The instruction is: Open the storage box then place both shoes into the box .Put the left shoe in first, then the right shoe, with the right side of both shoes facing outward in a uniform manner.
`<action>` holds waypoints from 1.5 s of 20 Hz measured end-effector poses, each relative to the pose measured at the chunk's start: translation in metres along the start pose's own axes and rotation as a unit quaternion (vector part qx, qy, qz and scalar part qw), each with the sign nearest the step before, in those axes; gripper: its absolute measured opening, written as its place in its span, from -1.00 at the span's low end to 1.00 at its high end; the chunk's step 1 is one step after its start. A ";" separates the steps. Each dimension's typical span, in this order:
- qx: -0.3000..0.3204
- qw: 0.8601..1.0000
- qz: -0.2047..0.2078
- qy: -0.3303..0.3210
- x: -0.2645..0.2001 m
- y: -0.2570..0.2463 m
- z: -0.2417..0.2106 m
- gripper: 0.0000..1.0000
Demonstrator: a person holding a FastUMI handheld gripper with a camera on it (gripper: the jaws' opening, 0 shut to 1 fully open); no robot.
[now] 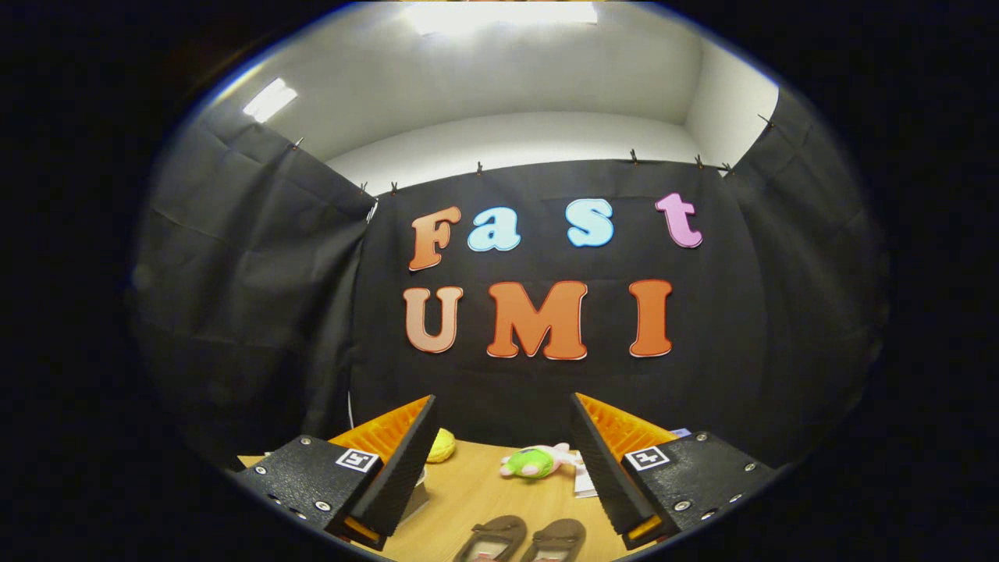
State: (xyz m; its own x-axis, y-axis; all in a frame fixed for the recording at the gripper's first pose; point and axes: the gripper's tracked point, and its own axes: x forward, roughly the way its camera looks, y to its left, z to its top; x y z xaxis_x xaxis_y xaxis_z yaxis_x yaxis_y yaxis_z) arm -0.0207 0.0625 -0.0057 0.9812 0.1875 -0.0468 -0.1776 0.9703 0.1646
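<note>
While our gripper point(503, 406) hangs above the wooden table point(468, 488) with jaws spread wide and empty, we see two brown shoes point(524, 540) side by side between its fingers, below them.

Bright ceiling lights point(499, 16) w/ glare, dim cloth walls, fisheye-warped edges.

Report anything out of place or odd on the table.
Nothing looks damaged or spilled. The open tongs hang above the two brown shoes, which lie side by side on the wooden table. A green plush toy and a yellow object sit beyond, unrelated to shoe storage.
</note>
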 end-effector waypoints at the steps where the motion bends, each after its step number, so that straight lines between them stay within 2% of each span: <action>1: 0.007 1.000 0.012 0.005 0.001 0.010 -0.004 0.97; 6: 0.044 0.996 0.060 0.057 0.010 0.051 -0.043 0.97; 12: 0.110 0.977 0.126 0.133 0.021 0.099 -0.090 0.97; 17: 0.174 0.941 0.175 0.232 0.028 0.136 -0.148 1.00; 20: 0.215 0.919 0.178 0.277 0.034 0.145 -0.179 0.99; 23: 0.275 0.891 0.178 0.315 0.045 0.150 -0.208 0.99; 30: 0.319 0.858 0.172 0.365 0.059 0.159 -0.255 0.99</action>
State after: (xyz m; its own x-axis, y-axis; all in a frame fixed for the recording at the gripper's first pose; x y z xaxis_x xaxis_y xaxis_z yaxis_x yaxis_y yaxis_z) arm -0.0103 0.2671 -0.2336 0.5284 0.7176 -0.4538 -0.1411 0.6013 0.7865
